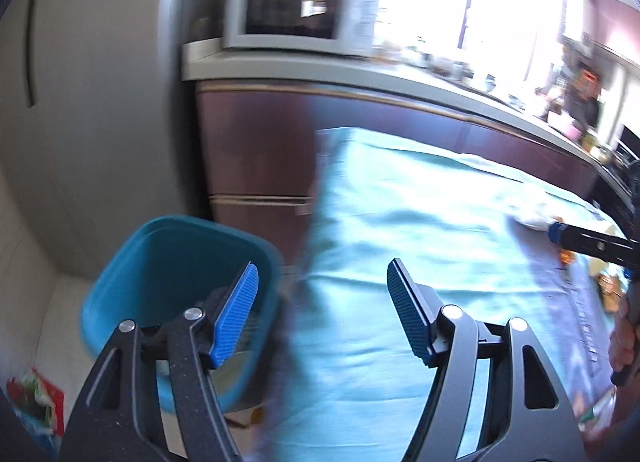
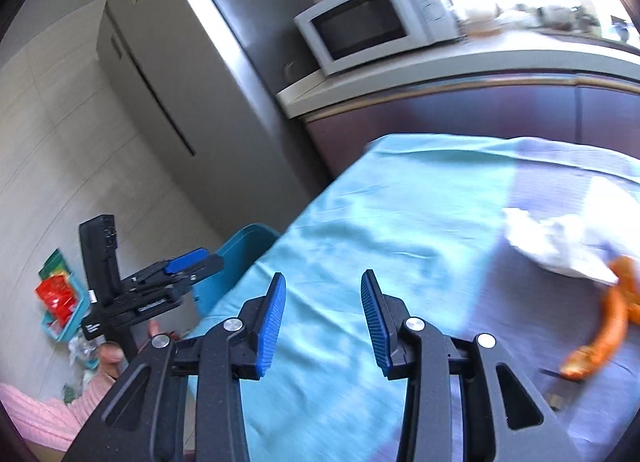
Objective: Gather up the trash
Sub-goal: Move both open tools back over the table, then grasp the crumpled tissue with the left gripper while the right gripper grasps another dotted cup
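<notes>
My left gripper is open and empty, held over the left edge of the table with its teal cloth. A teal trash bin stands on the floor just below and left of it; it also shows in the right wrist view. My right gripper is open and empty above the cloth. To its right lie a crumpled white tissue and orange peel. In the left wrist view the tissue lies by the right gripper's finger. The left gripper also shows in the right wrist view.
A white microwave sits on a counter behind the table, beside a grey fridge. Brown cabinet fronts run under the counter. Red and green packets lie on the floor at left. More scraps lie at the table's right.
</notes>
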`<action>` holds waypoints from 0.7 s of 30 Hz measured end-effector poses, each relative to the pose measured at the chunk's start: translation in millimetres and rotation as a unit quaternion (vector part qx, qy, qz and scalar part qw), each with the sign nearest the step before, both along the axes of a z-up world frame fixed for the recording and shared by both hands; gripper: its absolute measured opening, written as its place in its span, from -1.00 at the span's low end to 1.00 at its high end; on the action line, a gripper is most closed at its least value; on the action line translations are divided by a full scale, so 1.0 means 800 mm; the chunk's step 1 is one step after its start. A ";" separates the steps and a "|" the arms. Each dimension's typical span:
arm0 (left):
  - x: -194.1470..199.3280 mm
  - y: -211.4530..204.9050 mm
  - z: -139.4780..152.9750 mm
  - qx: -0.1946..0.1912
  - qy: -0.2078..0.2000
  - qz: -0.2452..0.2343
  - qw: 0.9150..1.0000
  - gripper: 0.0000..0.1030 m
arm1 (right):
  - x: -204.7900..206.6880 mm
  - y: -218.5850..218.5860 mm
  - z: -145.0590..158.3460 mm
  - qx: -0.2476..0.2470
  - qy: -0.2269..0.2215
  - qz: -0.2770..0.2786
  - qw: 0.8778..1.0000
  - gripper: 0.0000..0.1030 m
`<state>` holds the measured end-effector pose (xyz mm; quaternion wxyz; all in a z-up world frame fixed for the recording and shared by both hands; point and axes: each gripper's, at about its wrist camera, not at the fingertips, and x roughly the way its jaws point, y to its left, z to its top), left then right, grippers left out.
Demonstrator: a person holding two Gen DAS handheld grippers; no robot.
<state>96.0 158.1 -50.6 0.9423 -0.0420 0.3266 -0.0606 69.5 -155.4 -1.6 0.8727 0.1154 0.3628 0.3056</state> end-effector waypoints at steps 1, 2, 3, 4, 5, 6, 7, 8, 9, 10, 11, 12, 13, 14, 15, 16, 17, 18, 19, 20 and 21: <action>0.001 -0.016 0.003 0.002 -0.003 -0.015 1.000 0.29 | -0.004 -0.014 0.001 -0.004 -0.006 -0.017 1.000 -0.28; 0.001 -0.028 0.006 0.001 -0.006 -0.029 1.000 0.29 | -0.011 -0.027 0.002 -0.008 -0.012 -0.033 0.999 -0.28; 0.002 -0.042 0.008 0.001 -0.008 -0.043 0.999 0.30 | -0.020 -0.042 0.005 -0.012 -0.019 -0.051 0.998 -0.28; 0.003 -0.058 0.010 0.002 -0.010 -0.055 0.998 0.30 | -0.026 -0.056 0.008 -0.014 -0.025 -0.066 0.997 -0.28; 0.004 -0.071 0.012 0.002 -0.011 -0.067 0.998 0.30 | -0.034 -0.071 0.011 -0.018 -0.031 -0.085 0.996 -0.28; 0.006 -0.084 0.013 0.001 -0.012 -0.080 0.997 0.30 | -0.043 -0.085 0.012 -0.023 -0.038 -0.102 0.994 -0.28; 0.007 -0.098 0.014 0.003 -0.012 -0.091 0.996 0.30 | -0.050 -0.098 0.015 -0.026 -0.045 -0.118 0.992 -0.28; 0.008 -0.113 0.015 0.005 -0.012 -0.103 0.995 0.30 | -0.055 -0.111 0.017 -0.027 -0.049 -0.132 0.990 -0.28; 0.010 -0.125 0.015 0.006 -0.011 -0.113 0.993 0.30 | -0.059 -0.124 0.019 -0.029 -0.055 -0.148 0.987 -0.28; 0.013 -0.137 0.015 0.007 -0.010 -0.122 0.992 0.30 | -0.062 -0.135 0.021 -0.034 -0.060 -0.164 0.984 -0.28; 0.019 -0.150 0.015 0.008 -0.009 -0.133 0.991 0.30 | -0.066 -0.145 0.023 -0.041 -0.065 -0.179 0.981 -0.28; 0.023 -0.163 0.015 0.008 -0.008 -0.146 0.989 0.30 | -0.068 -0.155 0.023 -0.046 -0.067 -0.192 0.978 -0.28; 0.029 -0.176 0.015 0.008 -0.007 -0.157 0.988 0.30 | -0.068 -0.162 0.022 -0.050 -0.068 -0.200 0.976 -0.28; 0.034 -0.189 0.015 0.010 -0.006 -0.168 0.986 0.30 | -0.068 -0.168 0.020 -0.055 -0.067 -0.207 0.975 -0.27; 0.040 -0.204 0.016 0.012 -0.003 -0.180 0.984 0.30 | -0.067 -0.174 0.017 -0.061 -0.064 -0.216 0.972 -0.27; 0.044 -0.215 0.015 0.014 -0.001 -0.189 0.982 0.30 | -0.066 -0.182 0.015 -0.065 -0.060 -0.223 0.971 -0.27; 0.049 -0.229 0.015 0.016 0.000 -0.198 0.980 0.31 | -0.064 -0.187 0.012 -0.066 -0.055 -0.227 0.970 -0.27; 0.055 -0.243 0.015 0.019 0.001 -0.205 0.979 0.33 | -0.063 -0.195 0.009 -0.064 -0.049 -0.234 0.969 -0.27; 0.062 -0.254 0.014 0.021 0.003 -0.211 0.977 0.35 | -0.062 -0.202 0.005 -0.063 -0.043 -0.241 0.967 -0.27; 0.070 -0.267 0.012 0.020 0.008 -0.217 0.976 0.36 | -0.064 -0.211 0.001 -0.064 -0.038 -0.245 0.967 -0.27; 0.078 -0.277 0.010 0.020 0.014 -0.220 0.975 0.36 | -0.062 -0.214 -0.002 -0.065 -0.035 -0.248 0.966 -0.27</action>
